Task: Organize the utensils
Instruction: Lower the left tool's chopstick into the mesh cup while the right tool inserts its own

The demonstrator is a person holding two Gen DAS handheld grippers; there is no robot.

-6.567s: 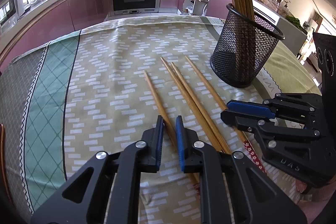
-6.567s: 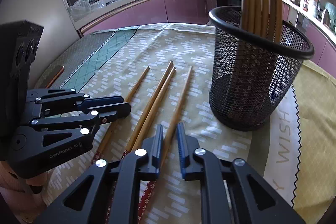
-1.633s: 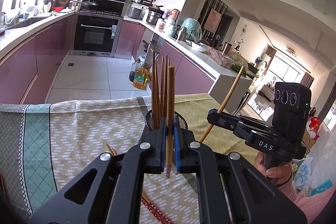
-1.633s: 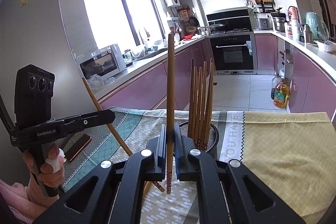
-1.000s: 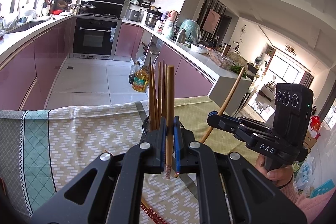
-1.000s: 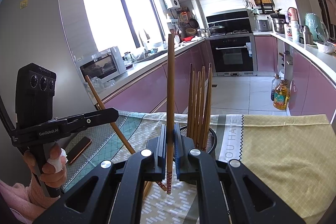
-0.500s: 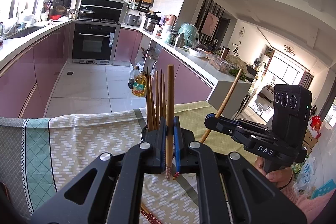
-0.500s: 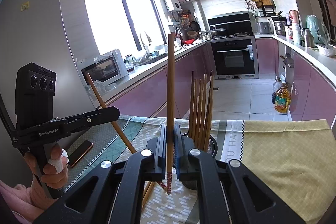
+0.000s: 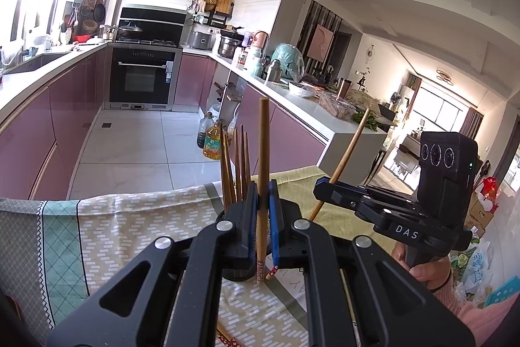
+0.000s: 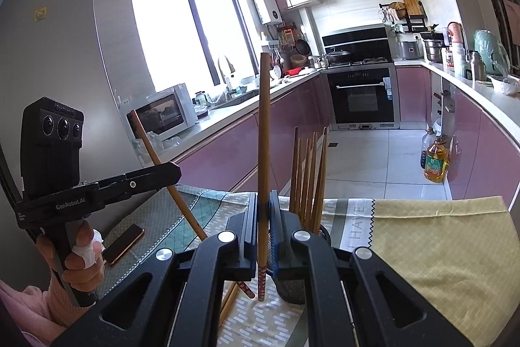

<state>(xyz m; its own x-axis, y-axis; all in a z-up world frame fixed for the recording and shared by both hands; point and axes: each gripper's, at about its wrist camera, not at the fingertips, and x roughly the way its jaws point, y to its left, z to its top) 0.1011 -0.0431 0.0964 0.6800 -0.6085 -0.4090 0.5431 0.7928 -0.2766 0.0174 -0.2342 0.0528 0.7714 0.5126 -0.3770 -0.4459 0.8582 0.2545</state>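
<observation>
Wooden chopsticks (image 9: pixel 262 152) clamped upright — phone (image 10: pixel 123 244) right-view only

Black left gripper (image 9: pixel 262 200) with blue pads clamps a brown chopstick (image 9: pixel 262 152) with a red-flowered tip; beneath lies a tablecloth (image 9: pixel 130 217) of beige with white dashes, a teal diamond band, and plain yellow to its right

right gripper (image 10: pixel 264 236) clamping upright chopstick (image 10: pixel 264 135), mesh holder (image 10: pixel 294 290) behind

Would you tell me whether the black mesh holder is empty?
Not empty: several chopsticks stand upright in the mesh holder, their ends rising above its rim.
</observation>
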